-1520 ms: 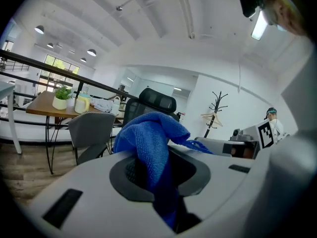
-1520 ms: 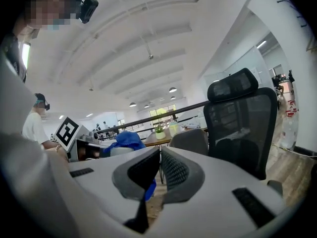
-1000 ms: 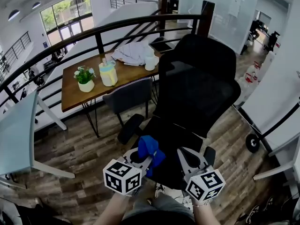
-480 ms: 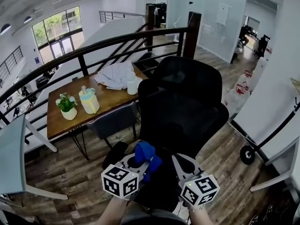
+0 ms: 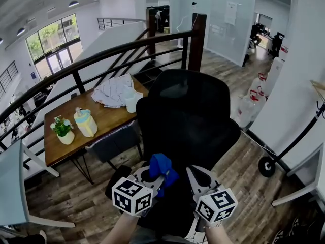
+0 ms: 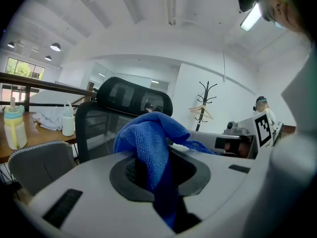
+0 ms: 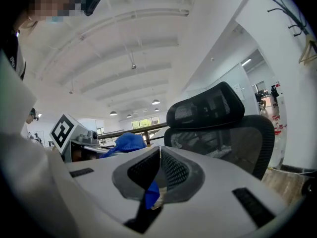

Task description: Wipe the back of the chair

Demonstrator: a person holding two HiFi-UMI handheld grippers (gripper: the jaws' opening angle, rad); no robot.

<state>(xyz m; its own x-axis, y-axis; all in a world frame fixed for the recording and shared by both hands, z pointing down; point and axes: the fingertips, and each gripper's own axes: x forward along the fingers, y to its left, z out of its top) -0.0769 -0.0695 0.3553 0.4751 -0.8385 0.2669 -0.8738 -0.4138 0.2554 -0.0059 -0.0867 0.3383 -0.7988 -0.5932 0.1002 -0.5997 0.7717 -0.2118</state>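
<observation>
Blue microfibre cloth is clamped in the left claw. In the left gripper view the jaws are closed tight on the cloth: it bunches up above the left claw and a tail hangs down through the slot behind the pads. The right claw is beside it, just apart, and in the right gripper view its jaws meet along their whole length, so the right claw grips nothing between the pads. A small blue scrap shows at the base of the slot; what it is cannot be told.

The black mesh chair stands directly ahead of both claws in the head view, with its headrest above the backrest. Both claws are held low in front of the chair, near its lower part; the cloth does not touch the backrest. The marker cubes face the camera.

Left of the chair stands a wooden bench, with a grey chair pushed in under its near edge. The bench carries a potted plant, a yellow bottle, a white cup and a pile of crumpled fabric. A dark railing runs behind the bench.
</observation>
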